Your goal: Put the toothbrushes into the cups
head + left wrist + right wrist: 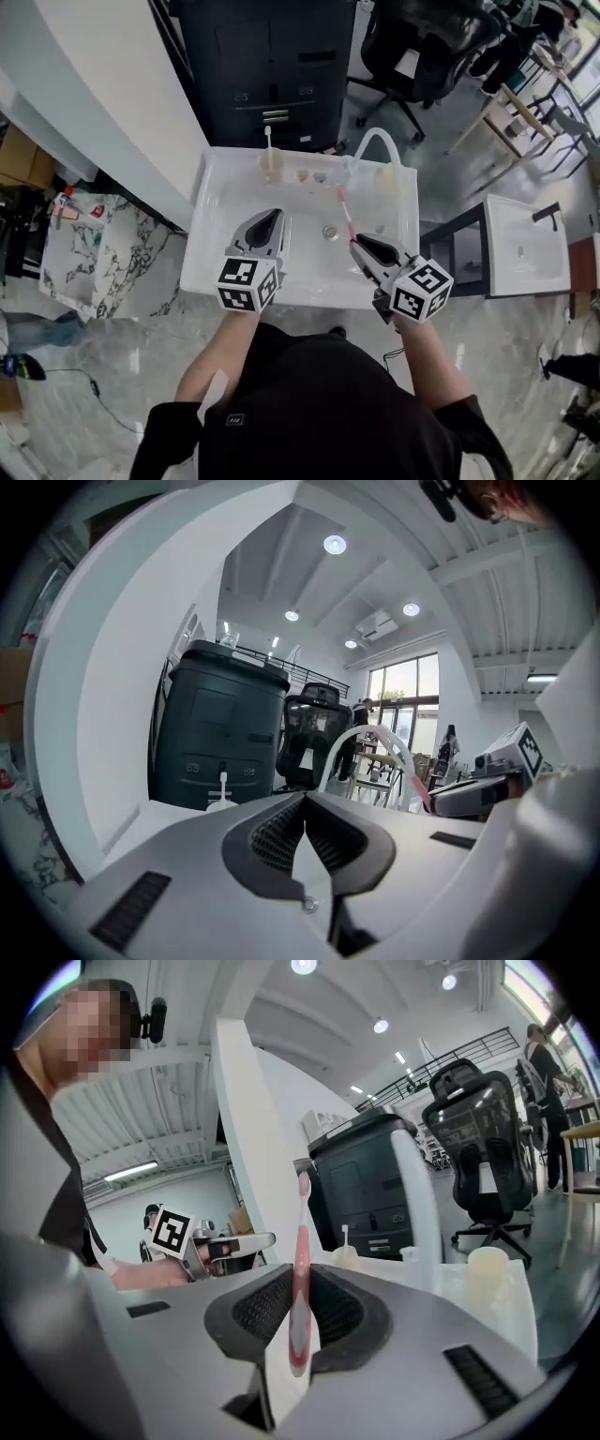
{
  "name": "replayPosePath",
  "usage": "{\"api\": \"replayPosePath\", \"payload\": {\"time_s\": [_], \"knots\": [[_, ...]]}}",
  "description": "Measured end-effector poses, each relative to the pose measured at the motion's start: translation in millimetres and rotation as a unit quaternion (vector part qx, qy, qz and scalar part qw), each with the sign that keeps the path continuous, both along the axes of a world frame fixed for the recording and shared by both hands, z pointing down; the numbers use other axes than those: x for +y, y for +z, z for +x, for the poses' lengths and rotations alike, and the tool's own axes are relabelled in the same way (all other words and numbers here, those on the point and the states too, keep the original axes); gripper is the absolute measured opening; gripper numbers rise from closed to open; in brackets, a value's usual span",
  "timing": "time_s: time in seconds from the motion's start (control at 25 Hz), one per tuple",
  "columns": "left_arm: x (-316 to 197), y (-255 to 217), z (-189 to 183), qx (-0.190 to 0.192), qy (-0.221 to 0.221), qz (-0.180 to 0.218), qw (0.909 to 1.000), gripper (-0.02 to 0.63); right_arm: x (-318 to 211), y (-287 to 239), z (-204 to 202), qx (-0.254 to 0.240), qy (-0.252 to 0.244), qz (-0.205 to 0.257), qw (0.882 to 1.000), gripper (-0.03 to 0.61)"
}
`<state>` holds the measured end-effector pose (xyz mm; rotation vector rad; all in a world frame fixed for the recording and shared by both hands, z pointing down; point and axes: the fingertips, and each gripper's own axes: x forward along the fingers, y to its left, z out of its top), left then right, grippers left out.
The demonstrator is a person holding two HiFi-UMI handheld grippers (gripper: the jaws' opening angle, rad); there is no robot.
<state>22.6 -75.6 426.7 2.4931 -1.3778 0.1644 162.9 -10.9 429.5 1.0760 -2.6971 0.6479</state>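
White surface (214, 258) has an empty cup (386, 178) near its far right corner. Right hand-held gripper (358, 243) squeezes the pink toothbrush (344, 208) over the middle, and the left hand-held gripper (271, 217) is closed on nothing. Next, I think, the brush has to go across and down into that cup.

Head view overhead; both gripper views share basin (300, 277).

No readable text, label, brand or number shows.
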Motion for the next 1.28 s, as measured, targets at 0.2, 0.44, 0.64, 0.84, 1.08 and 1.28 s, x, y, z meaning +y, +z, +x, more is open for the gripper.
{"api": "replayPosePath", "payload": {"time_s": [0.2,0.44,0.64,0.84,1.08,1.28], "knots": [[0.4,-16.1,66.0,-0.017,-0.004,0.011,0.9998,0.015,13.8,-0.3,73.2,-0.046,-0.001,0.000,0.999,0.071],[-21.8,-18.8,116.1,-0.026,0.029,0.017,0.9991,0.015,-6.7,-8.1,130.5,-0.099,0.034,0.011,0.994,0.071],[-42.0,-32.4,137.8,-0.016,0.048,0.039,0.9979,0.015,-30.1,-8.9,163.7,-0.099,0.070,0.007,0.993,0.071],[-33.9,-19.1,160.7,-0.025,0.036,0.023,0.9988,0.015,-45.3,-7.8,187.6,-0.114,0.068,-0.007,0.991,0.071],[-23.0,-15.8,174.7,-0.031,-0.069,0.015,0.9970,0.015,-63.5,-25.3,224.3,-0.136,0.011,-0.015,0.990,0.071],[-13.5,-15.4,193.4,-0.032,-0.122,0.009,0.9919,0.015,-87.3,-20.8,270.0,-0.127,-0.028,-0.013,0.991,0.071]]}}
